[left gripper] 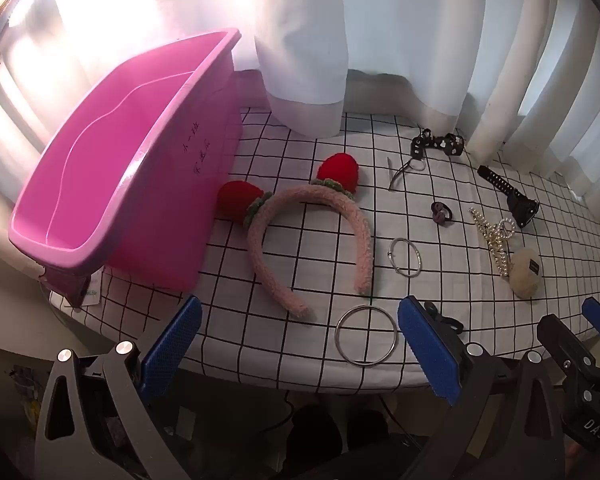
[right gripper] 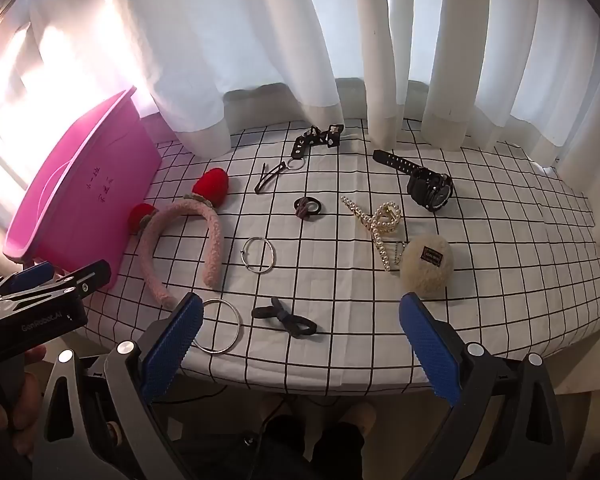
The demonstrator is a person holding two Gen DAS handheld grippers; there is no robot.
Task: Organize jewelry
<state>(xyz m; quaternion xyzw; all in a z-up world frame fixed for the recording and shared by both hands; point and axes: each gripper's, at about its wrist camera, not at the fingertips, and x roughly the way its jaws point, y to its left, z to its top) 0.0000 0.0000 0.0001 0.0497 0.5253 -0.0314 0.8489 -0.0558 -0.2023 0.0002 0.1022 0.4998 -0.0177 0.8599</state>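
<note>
While both grippers hovered at the table's near edge, left gripper [left gripper: 300, 344] jaws wide apart and empty, right gripper [right gripper: 300, 344] likewise, jewelry scattered on checked cloth [right gripper: 500, 280], pink bin [left gripper: 120, 152] at left, fuzzy headband [left gripper: 312, 236] beside it.

"genrobot.ai" in pale letters on the black body of the left gripper [right gripper: 52, 280], right wrist view. "das" in white on the right gripper [left gripper: 598, 320] body, cut off by the frame edge. handwritten characters on the pink bin [left gripper: 204, 152] wall, unreadable. small dark label on the cream pompom [right gripper: 427, 265], too small.
</note>
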